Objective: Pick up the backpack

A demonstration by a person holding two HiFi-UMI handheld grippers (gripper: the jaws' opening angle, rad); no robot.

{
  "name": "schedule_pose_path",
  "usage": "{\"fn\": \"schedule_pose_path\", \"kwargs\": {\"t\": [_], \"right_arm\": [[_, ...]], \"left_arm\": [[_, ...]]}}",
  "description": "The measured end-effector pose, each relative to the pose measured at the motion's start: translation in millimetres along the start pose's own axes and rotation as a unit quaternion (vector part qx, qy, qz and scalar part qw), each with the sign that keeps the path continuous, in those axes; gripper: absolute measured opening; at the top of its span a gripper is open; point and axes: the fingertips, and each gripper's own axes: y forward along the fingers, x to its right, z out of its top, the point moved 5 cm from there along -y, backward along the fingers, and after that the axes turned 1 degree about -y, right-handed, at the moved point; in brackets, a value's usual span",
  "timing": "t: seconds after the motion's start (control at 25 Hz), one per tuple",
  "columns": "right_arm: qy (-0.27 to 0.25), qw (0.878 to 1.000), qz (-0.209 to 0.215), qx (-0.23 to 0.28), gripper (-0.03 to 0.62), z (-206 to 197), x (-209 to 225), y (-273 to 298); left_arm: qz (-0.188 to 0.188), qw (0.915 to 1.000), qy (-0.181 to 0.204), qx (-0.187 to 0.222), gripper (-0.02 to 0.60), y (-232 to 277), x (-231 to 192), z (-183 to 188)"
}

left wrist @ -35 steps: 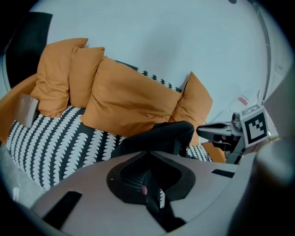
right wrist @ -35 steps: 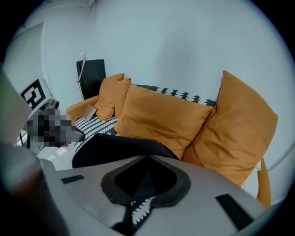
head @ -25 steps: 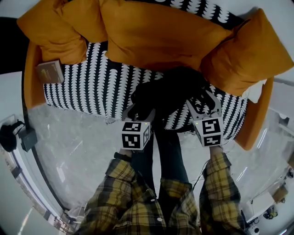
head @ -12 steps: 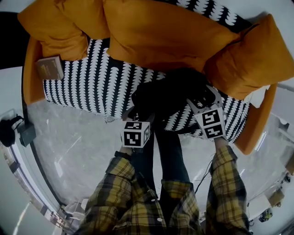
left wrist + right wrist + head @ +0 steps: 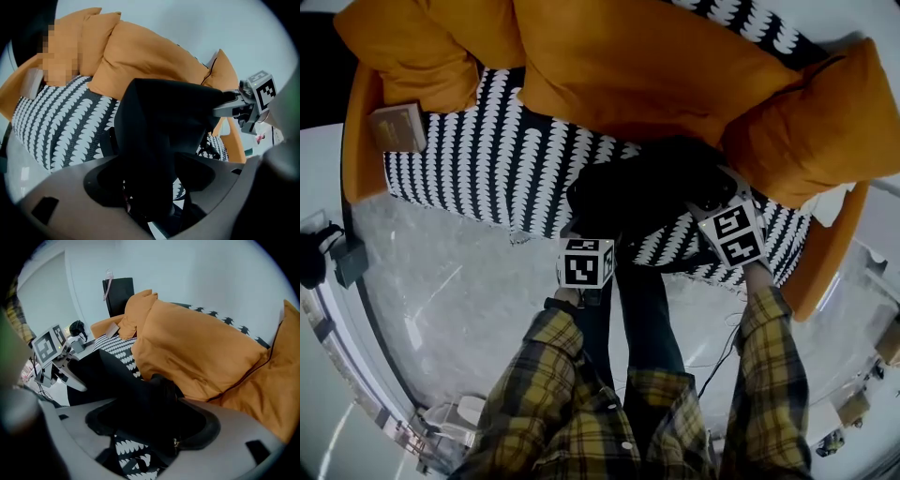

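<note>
Backpack of soft black fabric, slumped at front edge of black-and-white patterned sofa seat. Left claw and right claw lower than a second ago, just spread wide, straddling its fabric unclamped; closing probably next.

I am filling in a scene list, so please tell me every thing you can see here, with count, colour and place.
sofa: 1, orange with black-white cover, centre
cushions: about 4, orange, along sofa's back
backpack: 1, black, sofa's front edge
box: 1, tan, on sofa, head view's left
gear: count unclear, dark, floor at left
sleeves: 2, yellow plaid, bottom
left tongs, right tongs: 1 each, grey, jaws just opened wider, backpack between them
</note>
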Motion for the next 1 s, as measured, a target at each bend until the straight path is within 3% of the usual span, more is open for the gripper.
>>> {"fn": "schedule_pose_path", "kwargs": {"t": [0.12, 0.24, 0.36, 0.56, 0.84, 1.0], "right_arm": [[-0.008, 1.0, 0.012, -0.025, 0.333, -3, -1, 8], [-0.057, 0.997, 0.001, -0.061, 0.331, -13, -8, 18], [-0.067, 0.995, -0.003, -0.067, 0.325, -20, -14, 27], [-0.061, 0.996, -0.027, -0.065, 0.245, -22, -9, 29], [-0.073, 0.994, -0.049, -0.072, 0.112, -22, -10, 24], [-0.076, 0.993, -0.053, -0.078, 0.067, -21, -14, 24]], "left_arm": [[0.004, 0.9998, -0.018, -0.003, 0.324, 7, -1, 1], [-0.002, 0.999, -0.045, -0.005, 0.322, 10, -1, -1], [0.005, 0.9984, -0.056, -0.005, 0.317, 13, 0, -2], [0.023, 0.9989, -0.04, -0.01, 0.27, 16, 1, -1], [0.045, 0.9987, 0.006, -0.022, 0.148, 14, 4, -5], [0.048, 0.9984, 0.021, -0.021, 0.096, 13, 6, -3]]}}
